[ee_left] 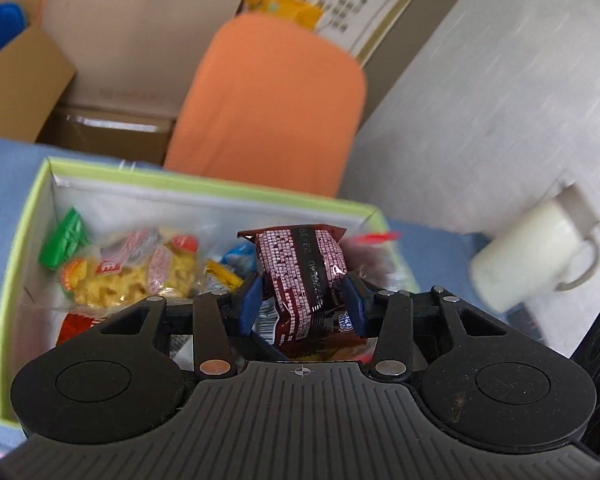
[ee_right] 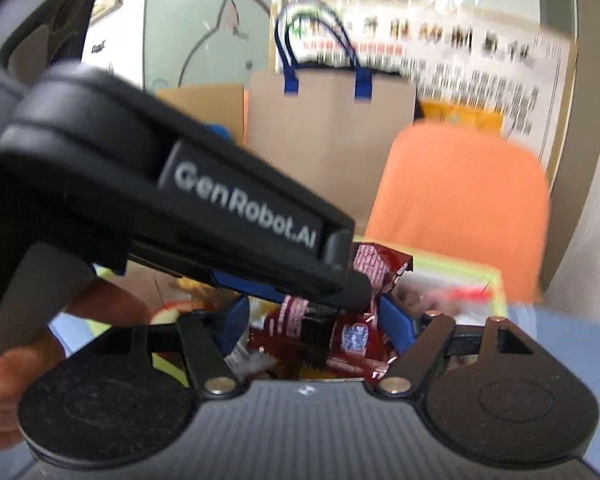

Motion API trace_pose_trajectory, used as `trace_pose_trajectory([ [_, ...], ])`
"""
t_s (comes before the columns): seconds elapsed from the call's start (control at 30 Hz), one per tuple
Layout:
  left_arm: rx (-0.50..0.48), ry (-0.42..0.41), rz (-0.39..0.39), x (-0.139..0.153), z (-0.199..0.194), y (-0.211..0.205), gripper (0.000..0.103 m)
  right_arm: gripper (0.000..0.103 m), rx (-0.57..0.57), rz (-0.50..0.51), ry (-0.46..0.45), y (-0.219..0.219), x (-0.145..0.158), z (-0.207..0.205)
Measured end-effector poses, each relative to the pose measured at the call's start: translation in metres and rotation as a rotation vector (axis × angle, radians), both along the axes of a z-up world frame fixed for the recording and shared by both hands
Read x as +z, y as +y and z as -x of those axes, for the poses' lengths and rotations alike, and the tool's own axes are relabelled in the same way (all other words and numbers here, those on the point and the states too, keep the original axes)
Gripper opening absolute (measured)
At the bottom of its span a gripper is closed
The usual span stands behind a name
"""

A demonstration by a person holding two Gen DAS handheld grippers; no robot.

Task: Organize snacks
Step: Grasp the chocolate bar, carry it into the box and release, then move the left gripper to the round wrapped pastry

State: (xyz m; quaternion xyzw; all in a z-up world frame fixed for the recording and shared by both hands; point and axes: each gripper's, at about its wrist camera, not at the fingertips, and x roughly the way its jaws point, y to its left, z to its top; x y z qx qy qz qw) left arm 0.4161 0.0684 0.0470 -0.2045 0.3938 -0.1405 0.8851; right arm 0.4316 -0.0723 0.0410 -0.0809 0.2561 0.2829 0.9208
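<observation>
My left gripper is shut on a dark red snack packet and holds it upright over a green-rimmed box. The box holds several snacks, among them a yellow chip bag and a green packet. In the right wrist view my right gripper is open just behind the same red packet, and its blue pads stand apart on either side of it. The left gripper's black body crosses that view from the left and hides much of the box.
A white mug stands on the blue cloth to the right of the box. An orange chair back is behind the box. Cardboard boxes and a paper bag with blue handles stand further back.
</observation>
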Motion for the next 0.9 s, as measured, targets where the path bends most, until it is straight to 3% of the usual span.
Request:
trace_pose_trajectory([
  [0.1, -0.022, -0.034, -0.012, -0.005, 0.002, -0.001, 0.028, 0.086, 0.016, 0.017, -0.018, -0.001, 0.000, 0.000],
  [0.23, -0.042, -0.109, 0.063, 0.017, 0.015, 0.008, 0.057, 0.093, 0.019, -0.020, -0.065, -0.008, 0.015, 0.037],
  [0.3, -0.020, -0.176, 0.070, 0.036, 0.034, 0.019, 0.064, 0.093, 0.003, -0.022, -0.120, -0.013, 0.026, 0.052],
  [0.4, 0.006, -0.249, 0.063, 0.059, 0.069, 0.037, 0.069, 0.093, -0.022, -0.035, -0.171, -0.023, 0.040, 0.085],
  [0.5, 0.037, -0.267, 0.065, 0.064, 0.111, 0.056, 0.073, 0.093, -0.013, -0.040, -0.169, -0.032, 0.040, 0.123],
  [0.6, 0.072, -0.247, 0.063, 0.049, 0.155, 0.073, 0.074, 0.093, 0.023, -0.057, -0.112, -0.034, 0.030, 0.176],
  [0.73, 0.131, -0.140, 0.101, 0.007, 0.207, 0.093, 0.074, 0.093, 0.098, -0.044, 0.021, -0.007, -0.007, 0.236],
  [0.9, 0.169, 0.017, 0.186, -0.044, 0.243, 0.108, 0.071, 0.093, 0.183, 0.016, 0.070, 0.040, -0.045, 0.251],
])
